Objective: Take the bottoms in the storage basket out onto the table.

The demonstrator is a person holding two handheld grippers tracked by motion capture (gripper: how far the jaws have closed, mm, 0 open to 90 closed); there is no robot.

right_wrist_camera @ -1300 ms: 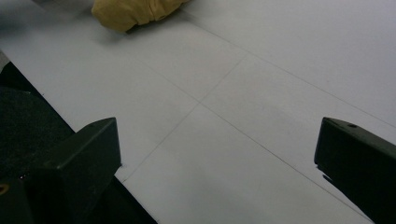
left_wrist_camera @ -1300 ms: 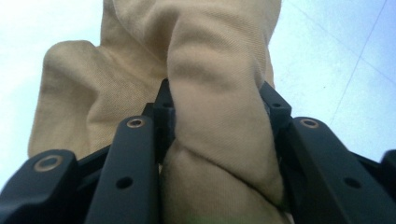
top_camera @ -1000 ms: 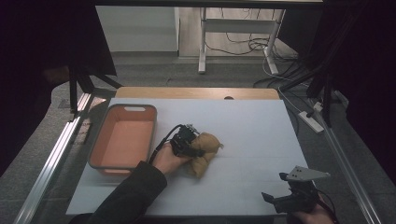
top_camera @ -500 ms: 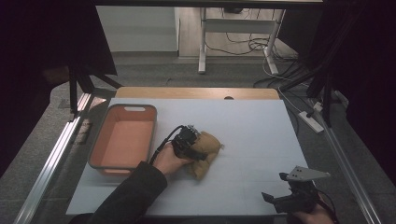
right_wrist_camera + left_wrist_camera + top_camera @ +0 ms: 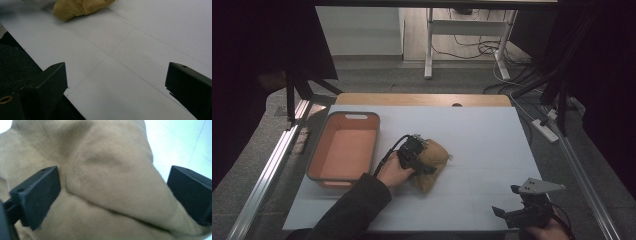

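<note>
Now, here is what I see.

My left claw (image 5: 426, 159): It is down on the tan cloth (image 5: 434, 160), in the middle of the table and a bit to the near side. My left hand (image 5: 395, 171) holds it.

Left claw jaws: In the left gripper view they stand wide apart. A soft bump of the cloth (image 5: 110, 182) sits between them. The left jaw looks to be touching the cloth. I cannot tell if the right jaw touches it. They have not squeezed it.

Tan cloth: It is a bunched-up lump on the white table top (image 5: 482, 135). It lies just to the right of the orange bin (image 5: 343, 149), but they are not touching.

Orange bin: It sits on the left part of the table. I see nothing inside it.

My right claw (image 5: 512, 215): It is at the near right corner of the table, well apart from the cloth. Its jaws are wide open and hold nothing.

Right gripper view: The white table top (image 5: 140, 50) lies between the jaws. The cloth (image 5: 80, 8) is far off at the top.
</note>
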